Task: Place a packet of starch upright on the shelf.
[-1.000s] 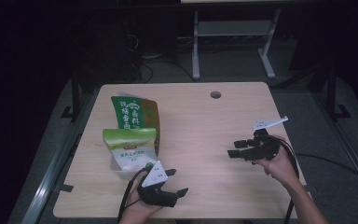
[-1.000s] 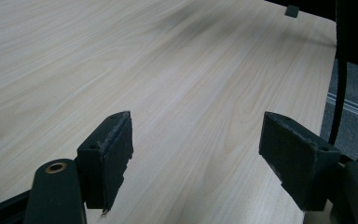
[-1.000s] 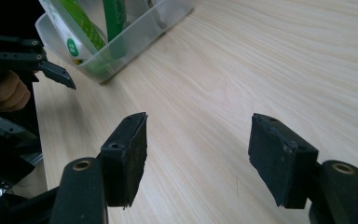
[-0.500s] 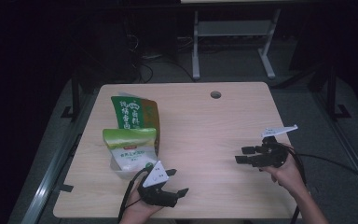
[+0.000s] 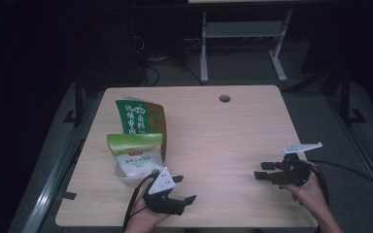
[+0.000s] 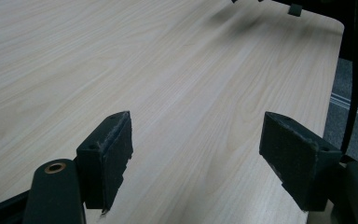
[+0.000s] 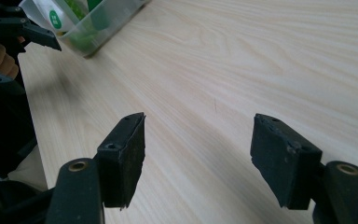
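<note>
Both grippers stand wide apart at the near edge of my worktop (image 5: 223,131). My left gripper (image 5: 183,189) rests at about 7 o'clock, jaws spread with bare wood between them, pointing toward 3 o'clock. Just beyond it, toward 11 o'clock, lies a light green pouch (image 5: 136,145) in a clear plastic tub (image 5: 126,177), close to the gripper but not touching it. A darker green bag (image 5: 138,116) lies behind the pouch, overlapping it, at about 10 o'clock. My right gripper (image 5: 263,171) hovers at about 4 o'clock, well apart from the bags, its jaws spread with nothing between them, pointing toward 9 o'clock.
</note>
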Motion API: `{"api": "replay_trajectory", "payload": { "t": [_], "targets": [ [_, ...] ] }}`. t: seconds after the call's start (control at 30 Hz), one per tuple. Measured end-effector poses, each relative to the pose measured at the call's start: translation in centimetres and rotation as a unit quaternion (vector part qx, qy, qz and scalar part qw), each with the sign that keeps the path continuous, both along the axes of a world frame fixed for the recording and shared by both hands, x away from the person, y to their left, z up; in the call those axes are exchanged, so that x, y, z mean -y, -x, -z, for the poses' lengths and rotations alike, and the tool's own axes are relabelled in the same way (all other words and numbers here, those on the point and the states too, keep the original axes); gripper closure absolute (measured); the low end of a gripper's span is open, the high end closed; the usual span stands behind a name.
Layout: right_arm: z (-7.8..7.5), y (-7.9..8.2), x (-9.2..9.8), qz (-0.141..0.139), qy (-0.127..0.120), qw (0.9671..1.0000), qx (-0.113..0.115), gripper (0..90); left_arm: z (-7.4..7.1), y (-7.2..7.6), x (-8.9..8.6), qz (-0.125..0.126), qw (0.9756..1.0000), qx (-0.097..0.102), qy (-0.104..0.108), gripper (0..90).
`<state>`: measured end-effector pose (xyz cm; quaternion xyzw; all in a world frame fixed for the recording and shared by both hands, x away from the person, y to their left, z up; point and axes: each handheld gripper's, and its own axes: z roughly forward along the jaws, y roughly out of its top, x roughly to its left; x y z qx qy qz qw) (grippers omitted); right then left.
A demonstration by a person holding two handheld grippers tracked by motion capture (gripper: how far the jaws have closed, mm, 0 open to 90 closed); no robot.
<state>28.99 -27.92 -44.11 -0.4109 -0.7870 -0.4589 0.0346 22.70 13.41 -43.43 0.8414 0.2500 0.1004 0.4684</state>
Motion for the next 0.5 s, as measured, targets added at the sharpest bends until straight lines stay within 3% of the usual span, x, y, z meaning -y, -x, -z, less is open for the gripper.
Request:
{"api": "replay_trajectory", "payload": {
  "t": [0.37,0.5],
  "targets": [
    [0.6,2.2,1.1,0.015,-0.01,0.9998,0.001,33.5,0.0,0.1,0.1,0.001,1.0,-0.001,0.002,24.8],
    [0.5,3.2,1.3,0.018,-0.011,0.9996,0.02,33.4,0.0,0.2,0.2,0.004,1.0,0.0,0.001,24.8]
  ]
}}
